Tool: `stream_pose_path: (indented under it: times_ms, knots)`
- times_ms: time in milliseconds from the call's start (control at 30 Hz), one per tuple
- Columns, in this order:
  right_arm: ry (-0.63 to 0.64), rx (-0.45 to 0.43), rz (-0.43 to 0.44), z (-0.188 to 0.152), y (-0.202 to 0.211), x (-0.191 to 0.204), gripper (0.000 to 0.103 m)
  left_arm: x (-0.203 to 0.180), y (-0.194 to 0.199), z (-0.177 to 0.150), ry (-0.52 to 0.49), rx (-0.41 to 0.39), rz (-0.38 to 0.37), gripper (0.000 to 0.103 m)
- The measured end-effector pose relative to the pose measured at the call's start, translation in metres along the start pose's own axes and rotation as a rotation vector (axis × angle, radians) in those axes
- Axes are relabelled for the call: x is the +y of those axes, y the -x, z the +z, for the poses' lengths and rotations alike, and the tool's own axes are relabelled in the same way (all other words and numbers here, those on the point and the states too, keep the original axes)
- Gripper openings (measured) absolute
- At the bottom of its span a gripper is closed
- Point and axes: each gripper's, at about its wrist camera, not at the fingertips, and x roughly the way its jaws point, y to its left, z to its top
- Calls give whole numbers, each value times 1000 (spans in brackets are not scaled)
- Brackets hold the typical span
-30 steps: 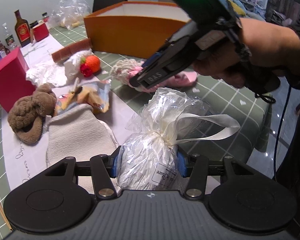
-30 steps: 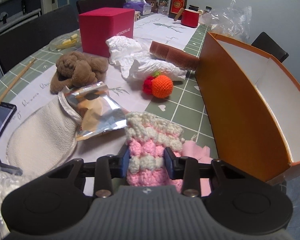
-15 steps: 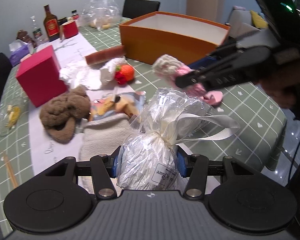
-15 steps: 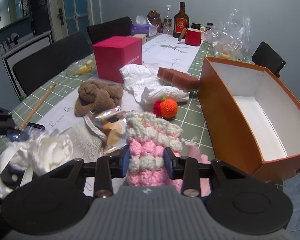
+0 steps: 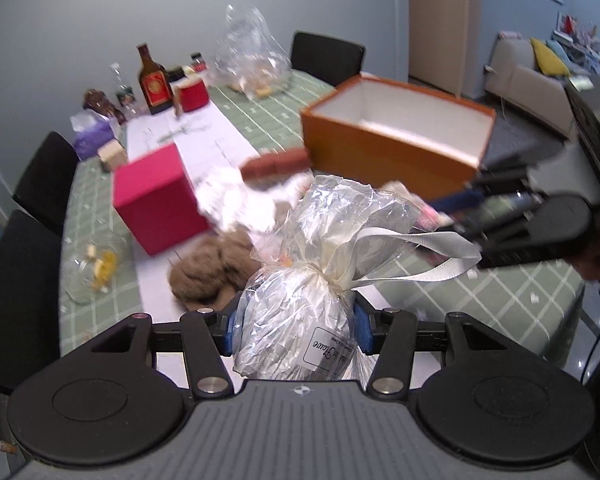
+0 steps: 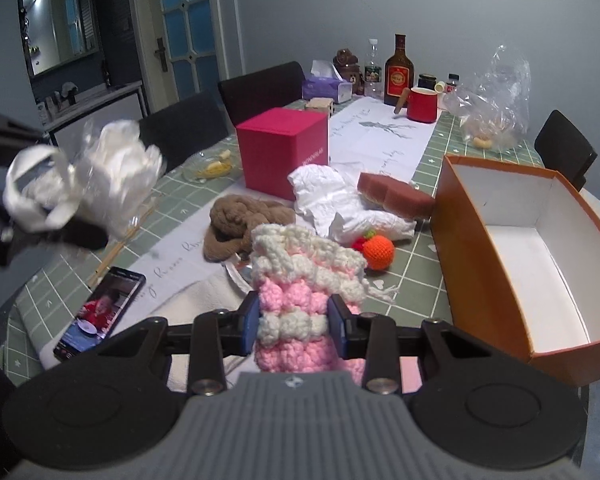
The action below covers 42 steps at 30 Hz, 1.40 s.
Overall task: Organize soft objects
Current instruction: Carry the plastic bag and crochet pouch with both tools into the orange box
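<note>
Orange box (image 6: 512, 264) beyond crochet orange (image 6: 378, 253) (open-topped)

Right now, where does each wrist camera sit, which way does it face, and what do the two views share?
Left wrist: on the left gripper, looking along its fingers and down over the table; pads clamp the cellophane bag; the right gripper and its hand show at right.
Right wrist: on the right gripper, facing down the table toward the door; pads clamp the pink-and-white crochet piece; the bag and the dark left gripper show at left.
Shared: orange box, red box, brown plush.
</note>
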Motion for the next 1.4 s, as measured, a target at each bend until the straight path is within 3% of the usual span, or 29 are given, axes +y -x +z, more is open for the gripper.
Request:
stream_pose_path:
  times_ms: [300,700,933,1200,1400]
  knots:
    - [55,-45,-69,60,46,-8,36,5,15,55,-43,-79,-36,60]
    - [114,-34,-205,119,89,-66,36,-2,-21,123,-50,-143,-112,60]
    - [89,-7,-278,124,93,-115,36,-37,-55,154,-101,-188,-171,60]
    - [60,44,-306,109,73,-166,36,-73,-117,174,-162,-157,-190,60]
    - [41,113,-339,91,45,-192,36,-88,-163,178,-133,-121,-191,60]
